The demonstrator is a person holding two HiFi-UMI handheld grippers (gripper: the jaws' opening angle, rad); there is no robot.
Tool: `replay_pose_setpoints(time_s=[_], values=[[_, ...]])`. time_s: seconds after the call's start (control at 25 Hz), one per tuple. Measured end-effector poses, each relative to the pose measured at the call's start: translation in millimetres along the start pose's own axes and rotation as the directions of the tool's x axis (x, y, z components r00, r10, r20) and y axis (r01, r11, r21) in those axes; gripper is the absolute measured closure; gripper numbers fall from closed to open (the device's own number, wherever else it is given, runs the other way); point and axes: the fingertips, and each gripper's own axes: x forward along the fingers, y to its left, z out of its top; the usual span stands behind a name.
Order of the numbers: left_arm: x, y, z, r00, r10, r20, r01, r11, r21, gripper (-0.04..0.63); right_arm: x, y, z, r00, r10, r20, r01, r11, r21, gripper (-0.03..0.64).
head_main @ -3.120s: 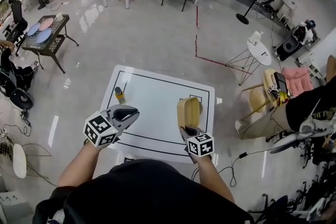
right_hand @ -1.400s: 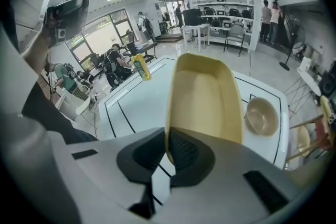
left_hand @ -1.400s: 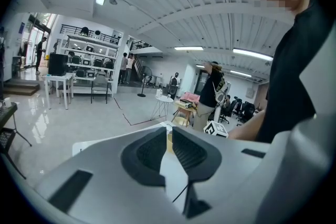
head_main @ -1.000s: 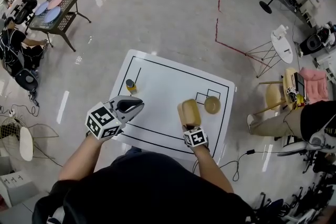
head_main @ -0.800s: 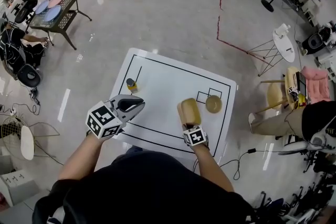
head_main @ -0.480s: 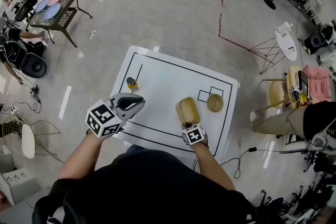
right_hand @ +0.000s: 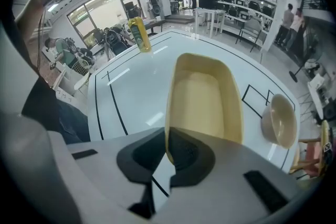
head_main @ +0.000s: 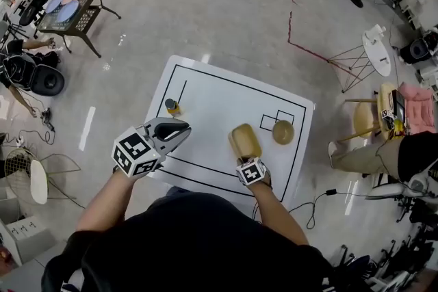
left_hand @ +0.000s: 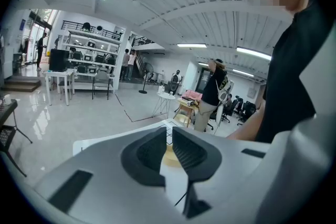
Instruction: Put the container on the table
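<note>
A beige rectangular container (head_main: pixel 244 141) hangs tilted, its far end up, just above the white table (head_main: pixel 205 96) inside the black outline, right of centre. My right gripper (head_main: pixel 250 162) points steeply down and is shut on its near rim. In the right gripper view the container (right_hand: pixel 205 97) rises from the jaws of that gripper (right_hand: pixel 167 139), whose pads clamp the thin wall. I cannot tell whether its bottom touches the table (right_hand: pixel 131 86). My left gripper (head_main: pixel 179 131) hovers over the table's front left, shut and holding nothing; in its own view this gripper (left_hand: pixel 168 131) shows only a thin slit.
A beige bowl (head_main: pixel 282 131) sits by a small drawn square, right of the container, and the bowl (right_hand: pixel 280 120) is close in the right gripper view. A yellow bottle (head_main: pixel 171 106) stands at the table's left. A wooden stool (head_main: pixel 365 120) and a seated person (head_main: pixel 410 150) are at the right.
My right gripper has come down with the container, closer to the tabletop. The left gripper has stayed in place, and the bowl and bottle have not moved.
</note>
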Motion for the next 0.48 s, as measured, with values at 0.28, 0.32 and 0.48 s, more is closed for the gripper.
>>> replay_pose_setpoints(time_s=[0.28, 0.32, 0.48], values=[[0.1, 6.7, -0.6, 1.0, 0.013, 0.004, -0.013, 1.0, -0.004, 0.558, 8.7, -0.8, 3.1, 1.0, -0.007, -0.011, 0.007, 0.999, -0.04, 0.604], [0.4, 7.0, -1.6, 1.0, 0.013, 0.003, -0.013, 1.0, -0.006, 0.558, 9.5, -0.6, 2.7, 1.0, -0.007, -0.014, 0.006, 0.999, -0.042, 0.604], [1.7, 8.6, -4.1, 1.0, 0.012, -0.001, -0.012, 1.0, -0.011, 0.558, 13.4, 0.4, 2.1, 1.0, -0.002, -0.026, 0.001, 0.999, -0.043, 0.604]])
